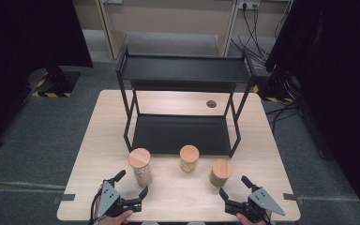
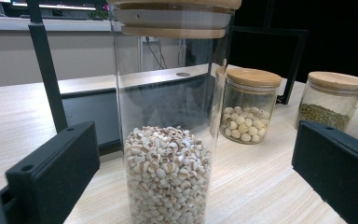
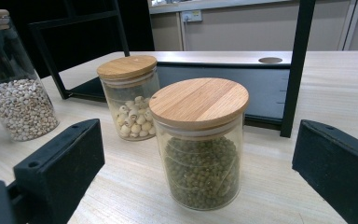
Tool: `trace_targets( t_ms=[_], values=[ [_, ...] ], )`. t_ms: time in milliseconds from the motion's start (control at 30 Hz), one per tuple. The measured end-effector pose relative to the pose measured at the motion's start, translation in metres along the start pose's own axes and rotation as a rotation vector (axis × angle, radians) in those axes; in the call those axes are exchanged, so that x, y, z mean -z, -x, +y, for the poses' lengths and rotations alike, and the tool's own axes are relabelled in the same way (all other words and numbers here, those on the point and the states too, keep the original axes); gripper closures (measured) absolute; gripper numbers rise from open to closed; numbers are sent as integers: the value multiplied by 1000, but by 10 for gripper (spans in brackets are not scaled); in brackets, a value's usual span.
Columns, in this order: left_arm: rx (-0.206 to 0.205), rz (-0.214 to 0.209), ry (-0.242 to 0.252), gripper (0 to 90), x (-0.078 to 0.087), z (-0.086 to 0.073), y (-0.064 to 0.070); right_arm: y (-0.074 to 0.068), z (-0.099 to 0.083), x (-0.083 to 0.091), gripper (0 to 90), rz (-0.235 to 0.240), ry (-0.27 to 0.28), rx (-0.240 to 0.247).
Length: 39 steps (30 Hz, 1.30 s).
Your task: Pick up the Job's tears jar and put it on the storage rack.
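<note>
Jars wait just ahead of both parted grippers: the tall barley jar [image 2: 168, 140] stands between the left gripper's [image 1: 130, 183] wide-spread jaws, the green-bean jar [image 3: 199, 144] between the right gripper's [image 1: 234, 185]. Advance each level, then clamp low on the glass, below the wooden lids, before lifting toward the black shelf rack [image 1: 183, 70].
</note>
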<state>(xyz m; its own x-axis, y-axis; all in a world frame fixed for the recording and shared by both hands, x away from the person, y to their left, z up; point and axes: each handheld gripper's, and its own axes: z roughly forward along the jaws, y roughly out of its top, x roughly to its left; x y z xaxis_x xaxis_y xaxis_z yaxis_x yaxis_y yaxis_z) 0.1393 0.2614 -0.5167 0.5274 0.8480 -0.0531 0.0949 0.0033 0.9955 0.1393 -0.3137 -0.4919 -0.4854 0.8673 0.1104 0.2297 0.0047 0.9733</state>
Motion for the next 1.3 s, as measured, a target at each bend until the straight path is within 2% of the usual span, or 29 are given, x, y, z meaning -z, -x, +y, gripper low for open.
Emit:
trace_targets(
  t_ms=[700, 900, 1300],
  values=[
    [15, 12, -2, 7, -1, 0, -1, -2, -1, -1, 24, -7, 1, -6],
    [32, 7, -10, 9, -6, 2, -2, -3, -1, -4, 24, -2, -3, -6],
    [19, -8, -22, 19, -25, 11, -3, -3, -1, -4, 24, -13, -1, -15]
  ],
)
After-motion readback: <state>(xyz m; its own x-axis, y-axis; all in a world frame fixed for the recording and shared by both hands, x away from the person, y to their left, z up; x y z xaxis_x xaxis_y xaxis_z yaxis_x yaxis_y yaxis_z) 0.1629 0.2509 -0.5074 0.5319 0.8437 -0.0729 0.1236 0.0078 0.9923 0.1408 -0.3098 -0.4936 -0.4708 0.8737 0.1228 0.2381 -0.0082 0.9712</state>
